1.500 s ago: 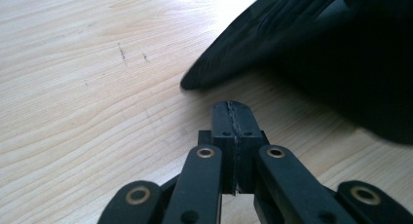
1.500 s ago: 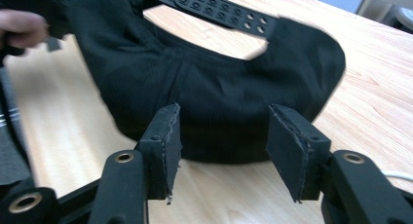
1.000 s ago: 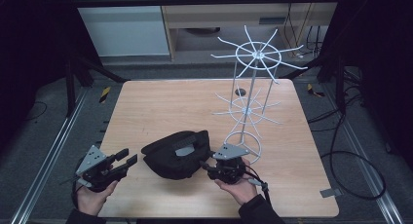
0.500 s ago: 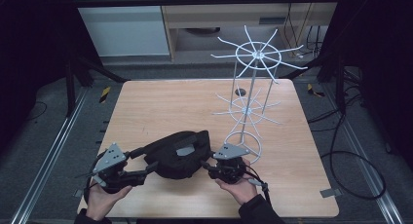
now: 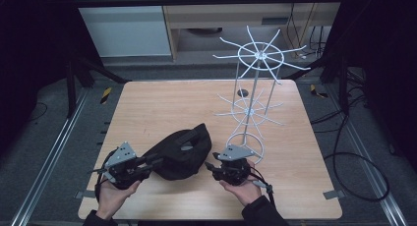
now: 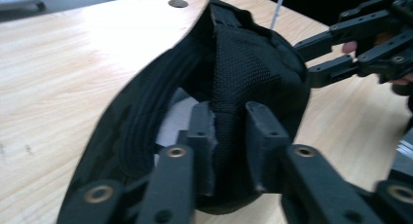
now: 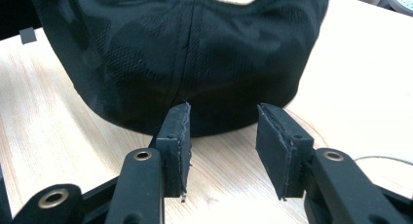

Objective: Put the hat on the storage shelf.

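The left gripper (image 5: 150, 162) has just been closing, and in the left gripper view its two pads straddle a fold of the black cap (image 5: 179, 152) at the cap's near-left edge; the fabric sits between the pads (image 6: 202, 136) and appears pinched. The right gripper (image 5: 212, 166) stands with its jaws well apart. In the right gripper view its pads (image 7: 178, 136) stop just short of the cap's rounded crown, with bare table between them, so it holds nothing.

The cap lies on the near half of the wooden table (image 5: 162, 108), between the two grippers and near the front edge. The white wire rack (image 5: 255, 98) stands to its right and farther back, apart from the cap.

Progress, as a judgement: the work appears to be at the pick-up stage. One grip on the cap is taken or nearly taken; the second grip is not yet made. The cap rests on the table, and any lift or transfer toward the rack remains to be done.

Orientation: the cap's long axis runs from near-left to far-right across the table. The opening, with its inner band and white label, faces the left gripper; the closed crown faces the right gripper. The brim is not clearly distinguishable.
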`<state>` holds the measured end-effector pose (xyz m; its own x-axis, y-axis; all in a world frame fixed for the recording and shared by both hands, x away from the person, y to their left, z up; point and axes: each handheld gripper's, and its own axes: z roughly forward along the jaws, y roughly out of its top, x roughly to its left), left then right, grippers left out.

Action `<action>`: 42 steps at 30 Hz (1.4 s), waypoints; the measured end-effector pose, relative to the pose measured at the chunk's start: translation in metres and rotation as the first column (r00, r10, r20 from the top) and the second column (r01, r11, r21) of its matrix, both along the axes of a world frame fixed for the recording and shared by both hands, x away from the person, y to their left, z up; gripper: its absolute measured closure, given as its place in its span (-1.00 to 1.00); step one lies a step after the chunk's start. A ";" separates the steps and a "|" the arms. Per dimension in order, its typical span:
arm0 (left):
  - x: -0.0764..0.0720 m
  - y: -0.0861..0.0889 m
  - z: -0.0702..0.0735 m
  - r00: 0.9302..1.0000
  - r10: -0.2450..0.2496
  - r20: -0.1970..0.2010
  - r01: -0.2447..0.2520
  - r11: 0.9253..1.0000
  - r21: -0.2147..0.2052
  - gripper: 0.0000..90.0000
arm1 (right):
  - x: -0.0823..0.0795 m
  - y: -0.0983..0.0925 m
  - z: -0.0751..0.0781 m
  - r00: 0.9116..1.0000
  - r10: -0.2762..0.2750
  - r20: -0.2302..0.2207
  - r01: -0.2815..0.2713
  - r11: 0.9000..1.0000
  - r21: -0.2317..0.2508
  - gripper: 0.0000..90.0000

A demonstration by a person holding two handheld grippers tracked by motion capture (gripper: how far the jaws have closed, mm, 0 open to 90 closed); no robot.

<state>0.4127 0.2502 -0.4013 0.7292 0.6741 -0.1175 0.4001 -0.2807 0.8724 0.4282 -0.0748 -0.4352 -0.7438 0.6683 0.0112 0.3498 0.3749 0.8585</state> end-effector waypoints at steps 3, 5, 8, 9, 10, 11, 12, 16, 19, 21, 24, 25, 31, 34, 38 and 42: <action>-0.001 0.000 0.001 1.000 -0.009 0.003 0.009 1.000 -0.012 0.77 | 0.000 -0.002 -0.001 1.000 -0.005 -0.003 0.005 1.000 -0.002 0.24; -0.002 -0.001 0.002 1.000 -0.011 0.010 0.011 1.000 -0.009 0.80 | 0.001 -0.003 -0.003 1.000 -0.006 -0.003 0.006 1.000 -0.003 0.24; -0.003 -0.005 0.008 0.999 -0.022 0.024 0.023 1.000 -0.014 0.82 | 0.000 -0.004 -0.003 1.000 -0.008 -0.003 0.008 1.000 -0.006 0.23; -0.003 -0.006 0.010 0.999 -0.023 0.029 0.023 1.000 -0.016 0.82 | 0.000 -0.005 -0.003 1.000 -0.007 -0.002 0.007 1.000 -0.005 0.23; -0.002 -0.007 0.013 0.999 -0.023 0.034 0.024 1.000 -0.019 0.82 | 0.000 -0.005 -0.003 1.000 -0.007 -0.001 0.007 1.000 -0.003 0.22; -0.002 -0.007 0.015 0.999 -0.023 0.039 0.024 0.999 -0.024 0.83 | 0.000 -0.006 -0.003 1.000 -0.006 -0.001 0.006 1.000 -0.001 0.22; -0.001 -0.008 0.018 0.999 -0.021 0.045 0.023 0.999 -0.030 0.83 | -0.001 -0.006 -0.003 1.000 -0.006 0.000 0.006 1.000 0.003 0.22; 0.002 -0.011 0.028 0.998 -0.014 0.064 0.018 0.999 -0.047 0.84 | -0.003 -0.008 -0.001 1.000 0.008 0.008 -0.008 1.000 0.018 0.23; 0.004 -0.012 0.034 0.997 -0.015 0.072 0.020 0.998 -0.060 0.84 | -0.004 -0.007 -0.001 1.000 0.024 0.009 -0.024 0.999 0.028 0.23; 0.005 -0.013 0.038 0.997 -0.014 0.078 0.019 0.998 -0.063 0.84 | -0.003 -0.006 -0.003 0.999 0.034 0.005 -0.034 0.999 0.031 0.24; 0.006 -0.016 0.042 0.996 -0.019 0.082 0.025 0.997 -0.074 0.84 | -0.002 -0.001 -0.006 0.999 0.053 -0.002 -0.053 0.998 0.027 0.25; 0.006 -0.017 0.044 0.996 -0.020 0.087 0.027 0.997 -0.079 0.84 | -0.002 0.001 -0.008 0.998 0.059 -0.004 -0.059 0.998 0.026 0.26; 0.008 -0.027 0.056 0.994 -0.044 0.103 0.054 0.994 -0.099 0.85 | 0.002 0.005 -0.013 0.997 0.074 0.000 -0.074 0.997 0.022 0.27; 0.007 -0.033 0.061 0.993 -0.061 0.104 0.071 0.993 -0.095 0.85 | 0.003 0.005 -0.014 0.997 0.071 0.004 -0.071 0.997 0.024 0.30; 0.009 -0.038 0.064 0.992 -0.071 0.104 0.081 0.993 -0.092 0.85 | 0.005 0.003 -0.013 0.996 0.085 0.017 -0.086 0.996 0.038 0.37; 0.012 -0.040 0.064 0.993 -0.074 0.094 0.083 0.992 -0.096 0.85 | 0.006 0.003 -0.014 0.994 0.102 0.027 -0.103 0.993 0.052 0.50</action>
